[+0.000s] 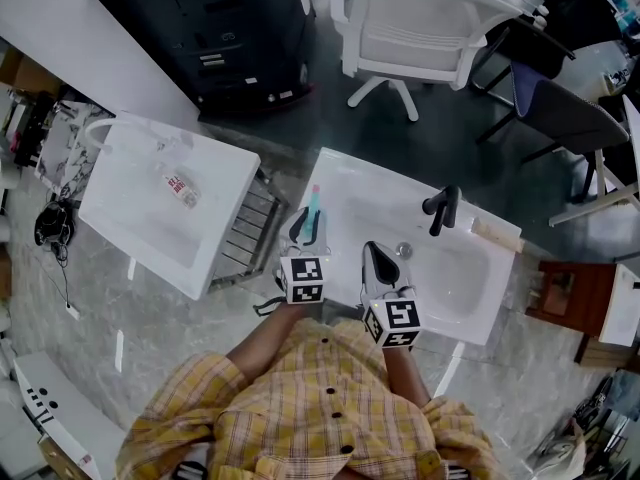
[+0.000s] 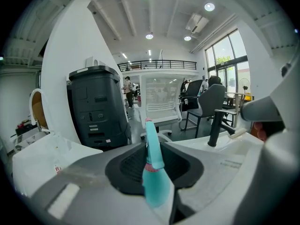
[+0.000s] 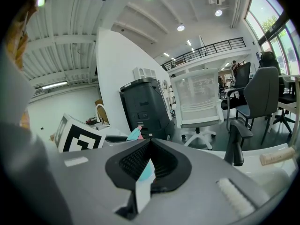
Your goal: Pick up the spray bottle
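Observation:
A teal spray bottle (image 1: 314, 211) with a pink-tipped nozzle stands upright at the left rim of the white sink (image 1: 470, 280). My left gripper (image 1: 305, 231) is shut on it. In the left gripper view the bottle (image 2: 153, 184) fills the gap between the left gripper's (image 2: 155, 159) dark pads, its nozzle pointing up. My right gripper (image 1: 381, 265) hovers over the basin just right of the left one, jaws shut with nothing held. In the right gripper view the right gripper (image 3: 149, 165) shows its pads together, and the bottle's tip (image 3: 135, 133) peeks out behind the left gripper's marker cube.
A black faucet (image 1: 442, 209) rises at the sink's far side, with a drain (image 1: 404, 250) below it and a pale wooden piece (image 1: 497, 234) on the rim. Another white basin (image 1: 130, 208) lies to the left. A white chair (image 1: 420, 28) and a black cabinet (image 1: 230, 28) stand beyond.

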Action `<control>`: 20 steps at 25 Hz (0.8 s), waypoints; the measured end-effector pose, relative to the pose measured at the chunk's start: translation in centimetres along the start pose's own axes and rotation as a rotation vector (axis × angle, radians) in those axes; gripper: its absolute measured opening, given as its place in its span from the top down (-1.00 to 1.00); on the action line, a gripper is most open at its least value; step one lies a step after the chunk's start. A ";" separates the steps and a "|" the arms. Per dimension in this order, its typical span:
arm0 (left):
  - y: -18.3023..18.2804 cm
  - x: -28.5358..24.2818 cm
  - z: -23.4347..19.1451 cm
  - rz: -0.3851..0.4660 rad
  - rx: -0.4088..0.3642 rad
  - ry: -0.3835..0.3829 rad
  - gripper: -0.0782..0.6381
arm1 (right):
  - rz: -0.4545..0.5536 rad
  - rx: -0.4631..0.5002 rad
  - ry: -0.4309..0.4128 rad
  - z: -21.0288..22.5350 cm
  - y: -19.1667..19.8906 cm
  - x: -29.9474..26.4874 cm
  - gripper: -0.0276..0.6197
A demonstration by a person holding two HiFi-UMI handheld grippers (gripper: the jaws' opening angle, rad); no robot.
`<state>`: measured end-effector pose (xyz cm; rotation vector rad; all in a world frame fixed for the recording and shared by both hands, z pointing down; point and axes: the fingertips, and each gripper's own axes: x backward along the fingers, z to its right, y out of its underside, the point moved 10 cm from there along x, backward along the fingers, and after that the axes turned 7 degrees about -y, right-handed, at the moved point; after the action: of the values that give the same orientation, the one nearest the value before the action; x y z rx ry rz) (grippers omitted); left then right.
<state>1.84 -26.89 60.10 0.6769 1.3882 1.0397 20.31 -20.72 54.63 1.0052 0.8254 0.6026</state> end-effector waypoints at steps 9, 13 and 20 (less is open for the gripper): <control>-1.0 1.5 -0.8 0.036 -0.002 0.015 0.55 | 0.034 0.017 0.015 -1.2 -0.6 0.9 0.91; -1.6 2.7 -1.5 0.059 0.010 0.035 0.55 | 0.056 0.030 0.024 -2.2 -1.0 1.4 0.91; -2.5 5.7 -2.8 0.097 0.025 0.067 0.55 | 0.091 0.043 0.048 -4.4 -1.6 2.6 0.91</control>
<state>-1.06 -23.39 54.99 0.7394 1.4402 1.1323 18.22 -17.28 51.09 1.0751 0.8410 0.6911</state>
